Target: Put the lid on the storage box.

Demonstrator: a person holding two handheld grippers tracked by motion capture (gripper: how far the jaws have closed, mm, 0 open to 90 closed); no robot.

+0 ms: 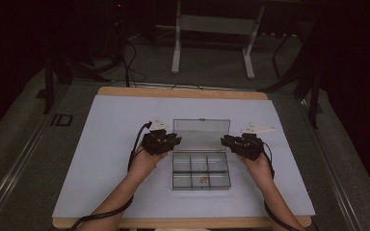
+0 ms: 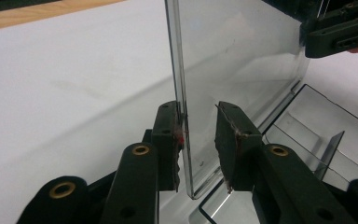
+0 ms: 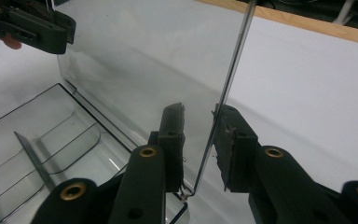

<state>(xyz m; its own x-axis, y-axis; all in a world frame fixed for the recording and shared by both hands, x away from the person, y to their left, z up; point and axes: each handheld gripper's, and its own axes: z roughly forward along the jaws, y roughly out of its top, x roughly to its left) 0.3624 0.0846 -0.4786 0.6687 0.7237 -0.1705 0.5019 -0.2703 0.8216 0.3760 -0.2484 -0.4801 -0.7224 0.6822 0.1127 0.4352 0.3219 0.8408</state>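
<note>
While the pale blue-grey table mat (image 1: 101, 159) carries it near the middle, the clear plastic compartment box (image 1: 201, 174) sits with its transparent hinged lid (image 1: 201, 134) upright at the far side. Lid looks light, stiff, slick, likely brittle; best held at side edges. Left gripper (image 2: 199, 140) and right gripper (image 3: 199, 144) straddle those edges, jaws not clamped. Small reddish item (image 1: 203, 180) in near middle cell.

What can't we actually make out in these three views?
- Small item in a front compartment of the clear box: too small in the high view to identify.
- Left gripper on the lid: one pad touches its edge, the other stands off; a real grip cannot be told.
- Right gripper: same doubt, glare on the lid.
- Box front: cut off in both gripper views.
</note>
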